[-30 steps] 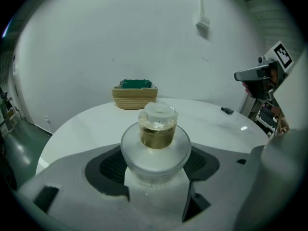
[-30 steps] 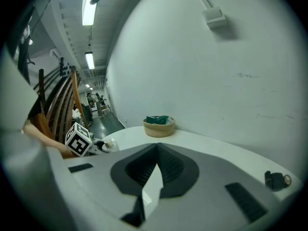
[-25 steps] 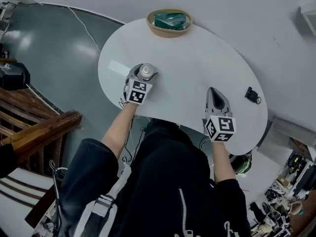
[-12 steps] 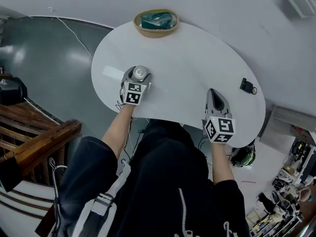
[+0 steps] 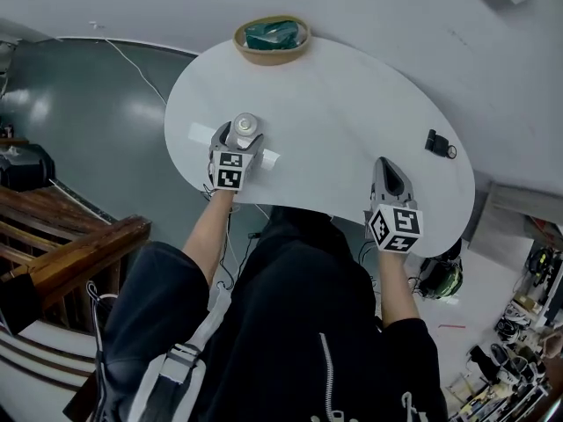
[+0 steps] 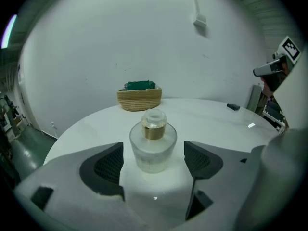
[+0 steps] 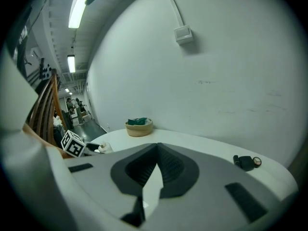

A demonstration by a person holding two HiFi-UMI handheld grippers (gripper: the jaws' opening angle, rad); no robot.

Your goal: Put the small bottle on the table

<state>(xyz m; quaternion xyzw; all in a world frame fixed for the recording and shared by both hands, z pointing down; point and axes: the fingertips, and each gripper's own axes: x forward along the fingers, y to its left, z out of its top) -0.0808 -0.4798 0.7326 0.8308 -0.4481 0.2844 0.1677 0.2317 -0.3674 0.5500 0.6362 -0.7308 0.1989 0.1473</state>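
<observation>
A small frosted glass bottle (image 6: 153, 146) with a gold collar stands upright on the white table (image 5: 352, 112), near its left edge (image 5: 244, 128). My left gripper (image 6: 153, 163) is around it with its jaws opening; both pads stand clear of the glass with a gap on each side. In the head view my left gripper (image 5: 236, 141) is at the table's left. My right gripper (image 5: 387, 178) rests over the table's near right edge, its jaws closed together with nothing between them (image 7: 155, 170).
A woven basket (image 5: 272, 38) with green contents stands at the table's far edge, against the wall. A small black object (image 5: 437, 144) lies at the far right of the table. A wooden stair rail (image 5: 79, 253) is down at the left.
The left gripper's jaws have spread away from the bottle, which now stands free on the table. The right gripper has stayed in place.
</observation>
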